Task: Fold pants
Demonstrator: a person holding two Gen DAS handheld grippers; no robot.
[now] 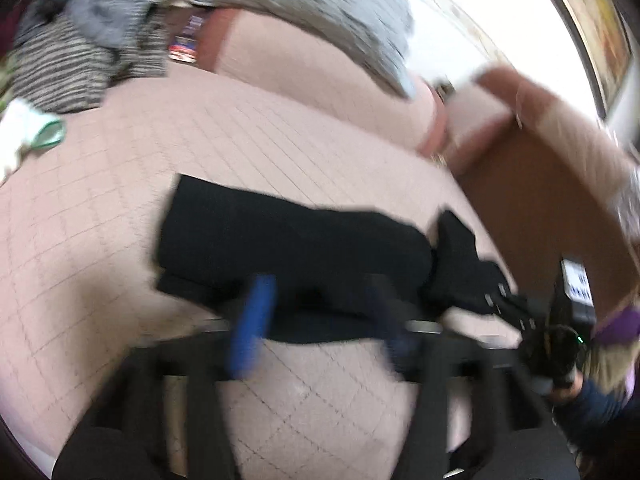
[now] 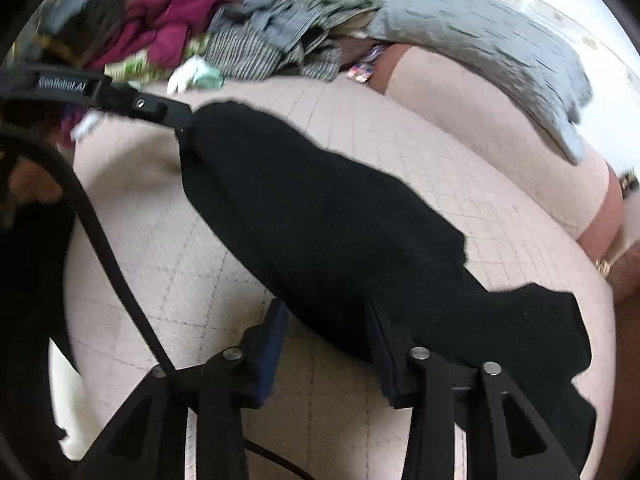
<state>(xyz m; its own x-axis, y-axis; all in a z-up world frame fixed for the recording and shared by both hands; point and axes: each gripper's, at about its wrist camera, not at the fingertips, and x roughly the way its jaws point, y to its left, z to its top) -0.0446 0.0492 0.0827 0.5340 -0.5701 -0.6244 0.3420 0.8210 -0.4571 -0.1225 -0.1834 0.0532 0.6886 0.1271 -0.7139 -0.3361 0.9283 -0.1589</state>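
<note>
Two grippers over pink quilted bedcover [image 2: 500, 216] with diamond stitching. Black pants [image 2: 320, 220], soft matte fabric, lie folded in long flat strip. Left gripper [image 1: 320, 312] and right gripper [image 2: 328, 336]: blue-padded jaws apart, nothing clamped. Grey textured pillow [image 2: 500, 44] behind.

Bed [image 2: 328, 128] with pale pink quilted cover, stitched in a diamond grid. Landmark: black pants [image 2: 340, 220], lying flat on the cover near its middle, folded over into a long doubled shape. Beyond the pants, at the far edge: a heap of clothes [image 2: 272, 44], striped grey-black knit, grey cloth, magenta garment. Just in front of that heap, on the pants' side, a small white and mint-green item [image 2: 194, 74]. Far right of the pants: a pink pillow [image 2: 480, 116] with rust-coloured edging, a grey patterned blanket [image 2: 500, 44] draped over it.
</note>
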